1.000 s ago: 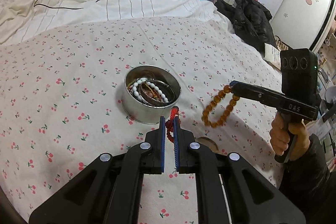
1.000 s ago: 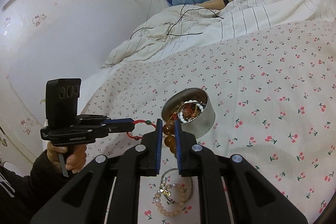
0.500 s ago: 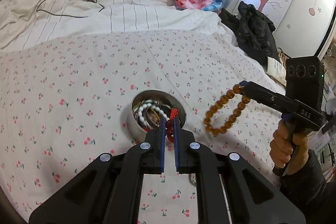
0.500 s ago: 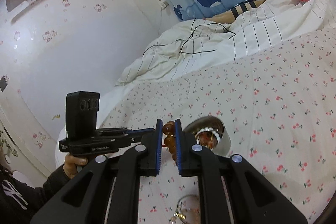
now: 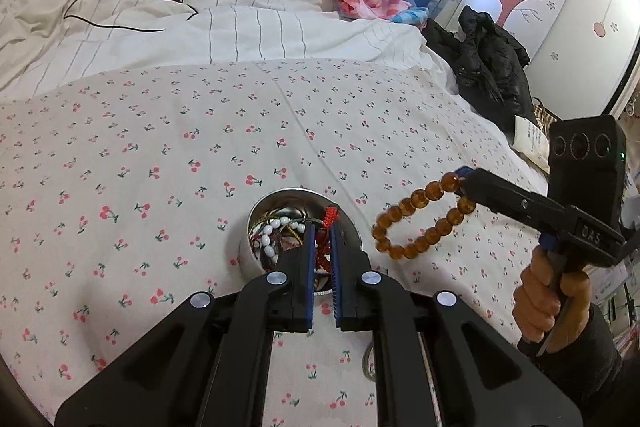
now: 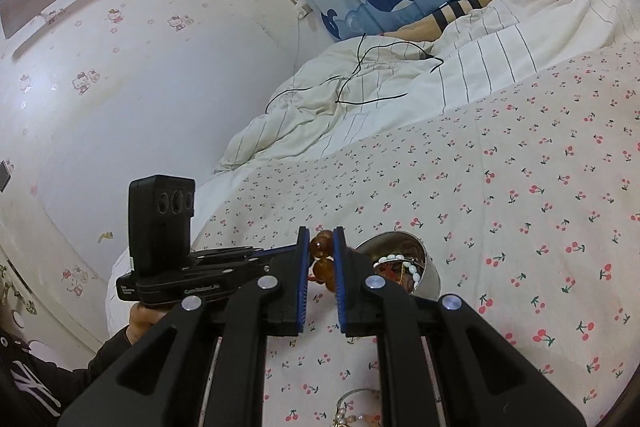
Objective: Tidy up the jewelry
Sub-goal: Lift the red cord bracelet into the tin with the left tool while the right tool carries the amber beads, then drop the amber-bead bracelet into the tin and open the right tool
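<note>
A round steel tin (image 5: 256, 259) (image 6: 430, 277) sits on the cherry-print bedsheet and holds white beads and other jewelry. My left gripper (image 5: 322, 227) is shut on a red beaded bracelet (image 5: 329, 219), which hangs just over the tin's near rim. My right gripper (image 6: 322, 235) (image 5: 464, 179) is shut on an amber bead bracelet (image 5: 416, 223) (image 6: 323, 269) that dangles in the air to the right of the tin. In the right wrist view the left gripper's body (image 6: 188, 279) lies to the left, its tips hidden behind my right fingers.
A loose pearl and metal bracelet (image 6: 352, 415) lies on the sheet near the front edge. A crumpled striped duvet (image 5: 200, 27) with a black cable fills the back of the bed. Black clothing (image 5: 488, 67) lies at the bed's right side. A hand (image 5: 548, 303) grips the right handle.
Both grippers have lifted and drawn back with their bracelets. In the left wrist view the tin has slid down under the left fingers. The amber bracelet hangs higher than before.
</note>
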`<state>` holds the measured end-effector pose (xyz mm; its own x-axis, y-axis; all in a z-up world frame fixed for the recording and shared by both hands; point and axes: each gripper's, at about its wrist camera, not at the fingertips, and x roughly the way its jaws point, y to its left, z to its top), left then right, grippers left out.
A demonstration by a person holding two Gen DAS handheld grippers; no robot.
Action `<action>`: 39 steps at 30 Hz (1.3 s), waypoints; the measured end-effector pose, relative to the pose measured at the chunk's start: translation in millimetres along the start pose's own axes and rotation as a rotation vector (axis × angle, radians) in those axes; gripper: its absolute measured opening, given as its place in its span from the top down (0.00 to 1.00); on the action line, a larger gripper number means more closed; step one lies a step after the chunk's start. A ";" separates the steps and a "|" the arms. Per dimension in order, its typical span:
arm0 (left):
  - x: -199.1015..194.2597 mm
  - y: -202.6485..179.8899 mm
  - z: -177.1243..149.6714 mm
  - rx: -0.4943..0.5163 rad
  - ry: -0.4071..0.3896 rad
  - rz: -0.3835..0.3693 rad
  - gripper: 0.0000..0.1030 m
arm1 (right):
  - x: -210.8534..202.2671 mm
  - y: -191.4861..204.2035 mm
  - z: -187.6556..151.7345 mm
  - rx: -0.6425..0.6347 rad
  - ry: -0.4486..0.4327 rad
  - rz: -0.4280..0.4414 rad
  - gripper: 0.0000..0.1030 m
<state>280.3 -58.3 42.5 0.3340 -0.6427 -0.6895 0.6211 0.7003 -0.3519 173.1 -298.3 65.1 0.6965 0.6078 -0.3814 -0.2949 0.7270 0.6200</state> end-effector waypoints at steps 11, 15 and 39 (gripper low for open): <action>40.9 10.6 0.8 -0.045 0.056 0.052 0.93 | 15.6 -3.9 8.7 0.019 0.012 -0.011 0.88; 49.0 19.2 -5.2 -0.071 0.107 0.080 0.87 | 26.8 -3.3 11.8 0.017 0.025 -0.013 0.88; -14.6 17.3 -85.8 -0.075 0.093 0.235 0.38 | 83.6 -9.4 -15.6 -0.078 0.161 -0.372 0.58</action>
<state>225.3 -10.1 -7.8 0.3936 -0.4309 -0.8120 0.4788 0.8501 -0.2190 224.0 -249.4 16.6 0.6554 0.3371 -0.6758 -0.0957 0.9247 0.3685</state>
